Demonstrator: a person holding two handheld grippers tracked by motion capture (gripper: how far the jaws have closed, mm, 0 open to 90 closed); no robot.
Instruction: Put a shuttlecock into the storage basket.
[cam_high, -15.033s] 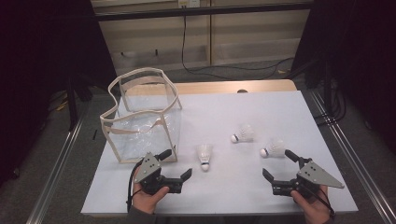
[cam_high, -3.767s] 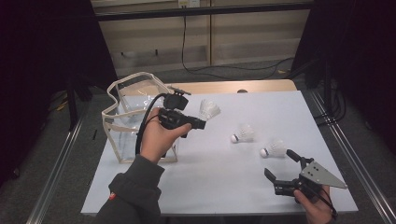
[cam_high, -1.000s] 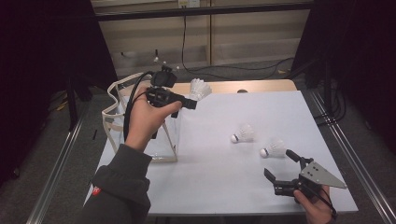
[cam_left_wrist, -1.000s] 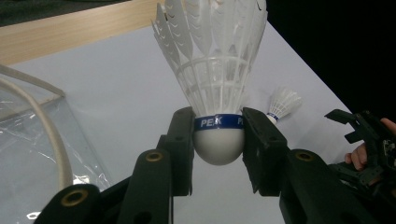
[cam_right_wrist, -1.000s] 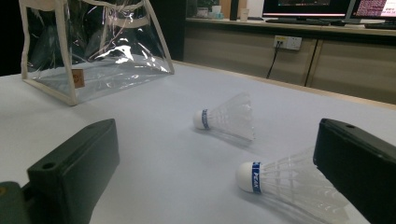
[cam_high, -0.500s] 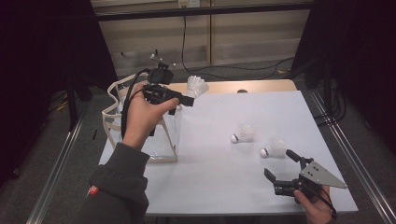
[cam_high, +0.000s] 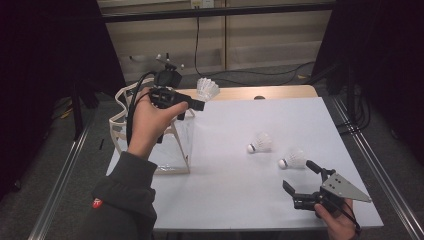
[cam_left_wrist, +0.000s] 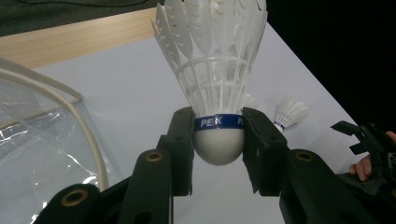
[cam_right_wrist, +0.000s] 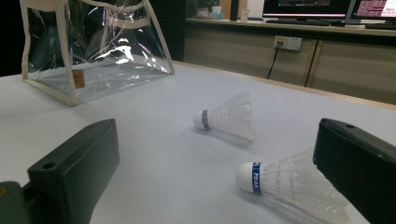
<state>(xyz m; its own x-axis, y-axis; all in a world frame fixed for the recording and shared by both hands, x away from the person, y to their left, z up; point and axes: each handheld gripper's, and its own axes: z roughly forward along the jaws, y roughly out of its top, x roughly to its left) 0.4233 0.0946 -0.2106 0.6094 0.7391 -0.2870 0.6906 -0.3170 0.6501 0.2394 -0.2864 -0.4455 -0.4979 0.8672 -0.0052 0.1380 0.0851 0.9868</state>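
Observation:
My left gripper (cam_high: 197, 104) is raised above the table's far left, shut on the cork of a white shuttlecock (cam_high: 207, 89) with a blue band (cam_left_wrist: 218, 122), its feathers pointing away. Just below it stands a clear plastic bag with cream trim (cam_high: 172, 145), open at the top (cam_right_wrist: 93, 51). Two more shuttlecocks lie on the white table (cam_high: 240, 185): one (cam_high: 260, 143) mid-right, one (cam_high: 294, 159) nearer my right gripper. My right gripper (cam_high: 300, 176) rests open at the front right, with the near shuttlecock (cam_right_wrist: 285, 184) just ahead of its jaws and the other (cam_right_wrist: 226, 119) farther off.
A wooden strip (cam_high: 270, 93) runs along the table's far edge. Metal rails (cam_high: 65, 175) flank the table on both sides. Cables (cam_high: 240, 80) lie on the floor behind. Dark curtains close in left and right.
My left gripper has carried its shuttlecock a little farther back and up, above the bag's far side. The right gripper and the two lying shuttlecocks have stayed put.

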